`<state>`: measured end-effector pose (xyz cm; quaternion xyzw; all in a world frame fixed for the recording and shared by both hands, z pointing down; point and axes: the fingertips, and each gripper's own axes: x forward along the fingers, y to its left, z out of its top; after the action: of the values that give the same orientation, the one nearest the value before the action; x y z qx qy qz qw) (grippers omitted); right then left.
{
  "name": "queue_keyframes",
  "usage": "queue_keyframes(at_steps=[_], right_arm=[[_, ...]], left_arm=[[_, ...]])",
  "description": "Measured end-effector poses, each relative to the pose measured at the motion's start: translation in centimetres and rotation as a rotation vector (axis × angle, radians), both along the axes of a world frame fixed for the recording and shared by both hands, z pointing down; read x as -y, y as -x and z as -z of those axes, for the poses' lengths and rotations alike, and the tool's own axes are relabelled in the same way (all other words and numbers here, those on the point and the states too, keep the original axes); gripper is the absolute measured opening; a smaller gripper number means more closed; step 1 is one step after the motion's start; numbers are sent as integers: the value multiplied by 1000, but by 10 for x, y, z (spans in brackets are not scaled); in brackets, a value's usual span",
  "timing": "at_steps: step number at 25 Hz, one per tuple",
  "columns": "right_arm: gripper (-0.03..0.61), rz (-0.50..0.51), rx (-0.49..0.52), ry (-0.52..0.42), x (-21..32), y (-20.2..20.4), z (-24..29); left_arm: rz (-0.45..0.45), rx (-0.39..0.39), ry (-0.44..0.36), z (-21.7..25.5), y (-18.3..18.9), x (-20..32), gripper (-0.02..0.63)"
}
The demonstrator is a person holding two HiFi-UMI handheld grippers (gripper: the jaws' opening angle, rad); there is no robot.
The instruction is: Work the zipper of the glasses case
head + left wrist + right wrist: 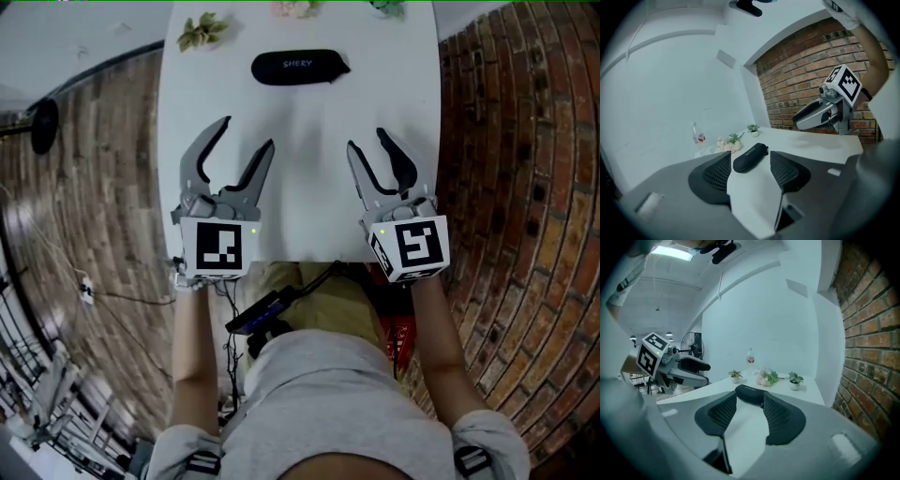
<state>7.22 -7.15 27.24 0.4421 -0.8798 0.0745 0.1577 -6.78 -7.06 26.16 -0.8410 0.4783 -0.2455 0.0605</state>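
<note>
A black oval glasses case (298,67) lies flat on the white table (300,178), far from both grippers. It shows past the left jaws (750,157) and past the right jaws (750,393). My left gripper (246,136) hovers over the table's near left part, jaws spread wide with nothing between them. My right gripper (366,138) hovers at the near right, also open and empty. Each gripper appears in the other's view: the right gripper (829,108) and the left gripper (670,364).
Small potted plants (201,31) and a bunch of flowers (293,8) stand along the table's far edge, with a bottle (750,357) behind them. A brick wall (525,141) runs along the right side. A white wall closes off the far end.
</note>
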Motion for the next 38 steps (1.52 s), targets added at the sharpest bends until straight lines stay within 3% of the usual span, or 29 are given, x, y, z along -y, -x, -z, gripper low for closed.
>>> queue_keyframes(at_steps=[7,10,19,30,38], right_arm=[[183,38,7,39,29,-1,-25],[183,43,5,53,35,1,-31],[182,29,31,48,64,11,-37],[181,-10,27,63,88,18,-60],[181,-16,18,87,91,16,-74]], left_arm=[[-30,101,34,-32,-17,36,290],[-18,109,64,-42,-18,43,293],[-85,173,38,-54,-17,69,290],[-224,364,-12,-91,-26,102,295],[-299,448,-9,-109,-39,111,295]])
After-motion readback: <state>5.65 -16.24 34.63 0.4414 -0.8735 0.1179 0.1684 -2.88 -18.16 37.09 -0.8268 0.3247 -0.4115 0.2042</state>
